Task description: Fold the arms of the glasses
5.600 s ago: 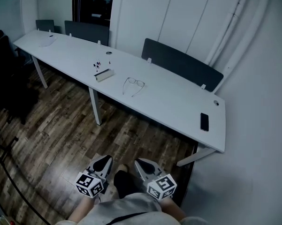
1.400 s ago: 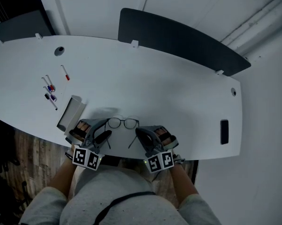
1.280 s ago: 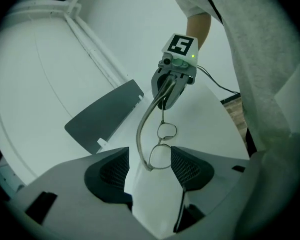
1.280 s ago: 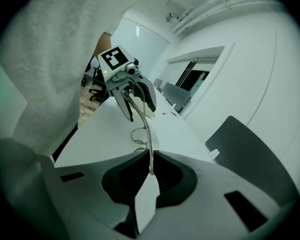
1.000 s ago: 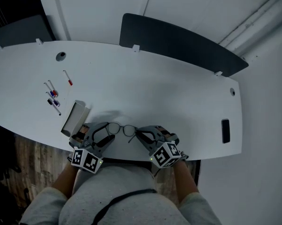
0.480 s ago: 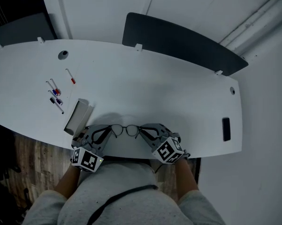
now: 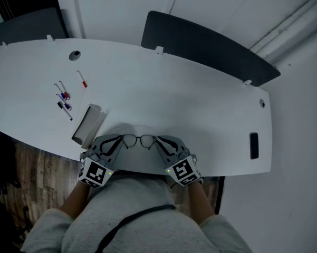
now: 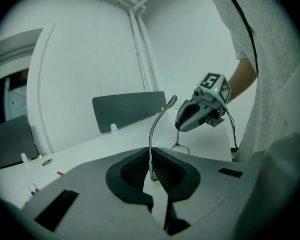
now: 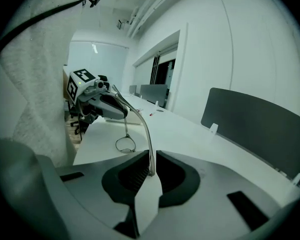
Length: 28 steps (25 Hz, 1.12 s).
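1. The glasses (image 7: pixel 138 140) were at the near edge of the white table (image 7: pixel 190 104), directly in front of us and between our two grippers.
2. Our left gripper (image 7: pixel 122 140) was closing on the left temple. In the left gripper view this thin temple (image 8: pixel 156 126) stood between the ribbed pads (image 8: pixel 132 169), which pinched its end.
3. Our right gripper (image 7: pixel 157 140) was clenched on the right temple. In the right gripper view that temple (image 9: pixel 143 126) rose from between the pads (image 9: pixel 132 176) and curved away toward a lens (image 9: pixel 125 144) low over the table.
4. Both temples stood out from the frame, not folded. We could not tell whether the frame touched the tabletop.
5. Each gripper view showed the other gripper just beyond the glasses, with its marker cube turned toward the camera.
6. A pale tray (image 7: pixel 87 125) lay just left of our left gripper, and marker pens (image 7: pixel 65 97) lay farther left.
7. A dark phone (image 7: pixel 253 145) lay well to the right, near the table's edge.
8. A dark panel (image 7: pixel 211 49) stood along the far edge.
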Motion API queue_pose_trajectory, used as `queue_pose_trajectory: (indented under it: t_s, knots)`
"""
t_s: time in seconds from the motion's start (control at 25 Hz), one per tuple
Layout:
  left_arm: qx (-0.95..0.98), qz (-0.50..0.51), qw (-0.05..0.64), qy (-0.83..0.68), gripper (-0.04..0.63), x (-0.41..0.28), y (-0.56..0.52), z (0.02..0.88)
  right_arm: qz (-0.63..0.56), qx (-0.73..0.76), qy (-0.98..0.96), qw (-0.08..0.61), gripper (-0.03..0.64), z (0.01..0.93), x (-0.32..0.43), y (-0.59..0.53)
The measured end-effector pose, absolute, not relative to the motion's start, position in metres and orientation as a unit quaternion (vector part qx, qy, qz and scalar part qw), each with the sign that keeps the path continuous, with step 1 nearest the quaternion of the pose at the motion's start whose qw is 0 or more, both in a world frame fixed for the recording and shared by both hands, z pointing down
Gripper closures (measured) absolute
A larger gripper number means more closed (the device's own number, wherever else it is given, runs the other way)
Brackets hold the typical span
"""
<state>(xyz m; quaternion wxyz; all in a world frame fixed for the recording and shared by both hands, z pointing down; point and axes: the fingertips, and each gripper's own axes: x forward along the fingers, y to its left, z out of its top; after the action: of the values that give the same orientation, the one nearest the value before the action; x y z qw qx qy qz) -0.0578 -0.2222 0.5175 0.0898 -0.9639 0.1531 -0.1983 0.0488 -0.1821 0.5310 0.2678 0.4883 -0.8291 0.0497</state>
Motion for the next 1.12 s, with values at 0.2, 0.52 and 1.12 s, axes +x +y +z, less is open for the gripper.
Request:
queue_pose_trajectory:
  t_s: [0.2, 0.52, 1.12]
  knots:
    - [-0.966, -0.191, 0.068, 0.161, 0.565, -0.062, -0.222, 0.516, 0.051, 0.507, -0.825, 0.245, 0.578, 0.524, 0.044, -0.184]
    - [-0.964, -0.188, 0.059, 0.177, 0.563, -0.065, -0.22, 0.517, 0.019, 0.511, -0.82, 0.255, 0.58, 0.52, 0.038, -0.186]
    - [-0.966, -0.166, 0.024, 0.195, 0.564, -0.071, -0.221, 0.513, -0.084, 0.425, -0.802, 0.41, 0.583, 0.538, 0.006, -0.201]
